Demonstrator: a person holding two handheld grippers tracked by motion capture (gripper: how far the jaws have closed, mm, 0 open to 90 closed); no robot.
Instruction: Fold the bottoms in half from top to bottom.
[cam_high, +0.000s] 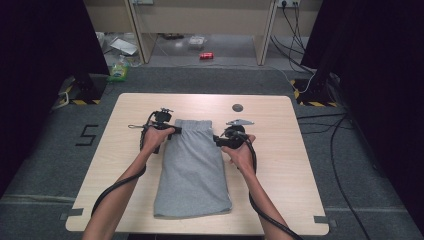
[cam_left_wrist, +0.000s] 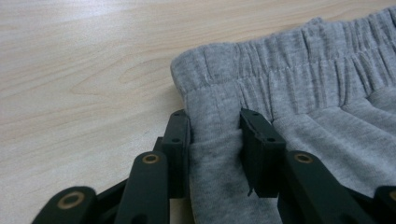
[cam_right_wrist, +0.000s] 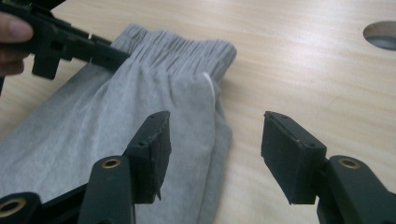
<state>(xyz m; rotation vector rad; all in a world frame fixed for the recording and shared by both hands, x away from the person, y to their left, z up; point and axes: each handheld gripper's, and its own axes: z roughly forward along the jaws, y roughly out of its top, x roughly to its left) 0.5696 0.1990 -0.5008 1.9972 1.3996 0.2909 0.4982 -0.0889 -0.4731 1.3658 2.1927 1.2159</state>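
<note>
The grey shorts are lying flat in the middle of the counter, folded lengthwise into a long strip, with the waistband at the end farthest from the person.

The left tongs are pinching a fold of cloth at the waistband's left corner, the pads pressing the fabric from both sides. The right tongs are standing open at the waistband's right corner, one pad over the cloth and the other over bare wood, gripping nothing.

As I see it, the risk is on the right side. If those tongs close where they are now, they may be catching only the top layer or the thin edge just below the waistband, and the folded layers could slide apart on lifting. With one corner held and the other free, a pull from the left would also be skewing the whole strip.

Both forearms are reaching forward along the shorts, one on either side, wrists low, hands angled inward toward the waistband.
</note>
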